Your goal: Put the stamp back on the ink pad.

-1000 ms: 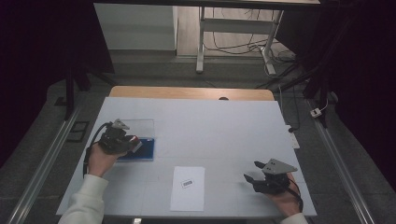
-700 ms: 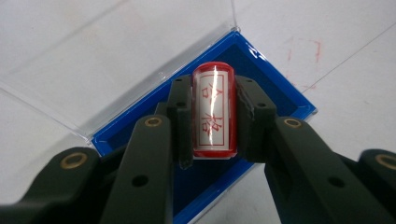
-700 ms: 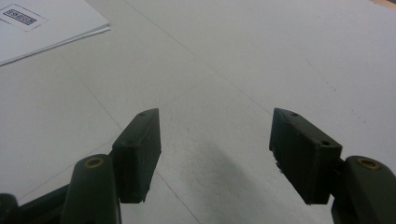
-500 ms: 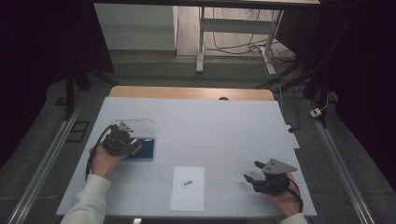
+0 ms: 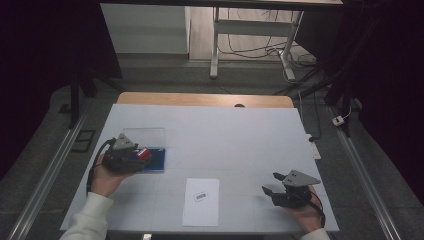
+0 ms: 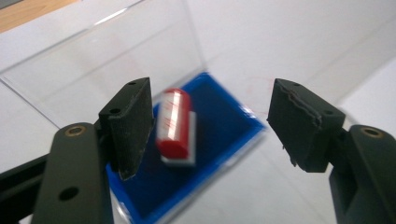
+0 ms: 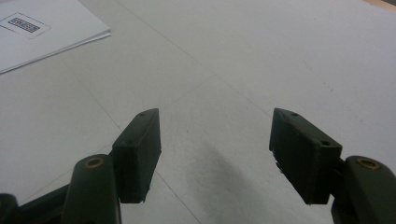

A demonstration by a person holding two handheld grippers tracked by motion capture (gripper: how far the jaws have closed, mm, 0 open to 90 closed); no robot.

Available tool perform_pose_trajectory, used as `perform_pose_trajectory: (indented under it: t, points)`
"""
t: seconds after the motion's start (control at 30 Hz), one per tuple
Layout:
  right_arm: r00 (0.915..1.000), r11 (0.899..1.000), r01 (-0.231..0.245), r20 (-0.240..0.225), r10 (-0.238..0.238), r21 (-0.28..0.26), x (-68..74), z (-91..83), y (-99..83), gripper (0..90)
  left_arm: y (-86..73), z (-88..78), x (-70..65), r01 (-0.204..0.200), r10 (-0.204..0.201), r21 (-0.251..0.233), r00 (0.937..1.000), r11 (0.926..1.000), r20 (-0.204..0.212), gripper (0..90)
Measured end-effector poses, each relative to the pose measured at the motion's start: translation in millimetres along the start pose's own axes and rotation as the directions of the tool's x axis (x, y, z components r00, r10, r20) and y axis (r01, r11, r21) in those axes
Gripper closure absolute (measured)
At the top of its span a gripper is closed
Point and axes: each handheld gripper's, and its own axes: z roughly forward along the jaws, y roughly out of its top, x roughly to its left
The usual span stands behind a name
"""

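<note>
Blurred red cylinder (image 6: 173, 122) over blue tray (image 6: 219, 135), left gripper (image 6: 208, 126) wide, right gripper (image 7: 215, 156) wide over table (image 7: 280, 56).

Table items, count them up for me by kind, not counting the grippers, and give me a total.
Clear case with a blue base: 1
Red and white stamp: 1
White paper sheet with a barcode: 1
Total: 3
</note>
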Motion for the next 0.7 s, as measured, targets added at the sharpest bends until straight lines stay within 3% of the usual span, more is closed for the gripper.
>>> perform_pose_trajectory:
  t: [0.13, 0.37, 0.57, 0.7]
  points:
    - [1.0, 1.0, -0.005, -0.001, 0.005, -0.007, 0.0, -0.5, 0.4, 33.3, -15.3, -14.9, -11.1, 0.006, -0.003, -0.058, 0.9991, 0.9983, 0.041, 31.0]
    - [1.0, 1.0, 0.0, -0.003, 0.0, -0.012, 0.9, -2.0, 1.4, 33.3, -33.3, -29.5, -28.7, -0.004, 0.014, -0.109, 0.9959, 0.9941, 0.09, 30.7]
    - [1.0, 1.0, -0.004, -0.004, 0.004, -0.025, 0.8, -3.2, 0.7, 33.3, -48.0, -30.7, -41.2, 0.008, 0.009, -0.111, 0.9894, 0.9938, 0.145, 30.7]
    - [1.0, 1.0, -0.002, -0.007, 0.002, -0.03, 0.5, -4.3, 1.0, 33.3, -55.1, -27.8, -44.6, 0.006, 0.01, -0.103, 0.9881, 0.9947, 0.153, 30.7]
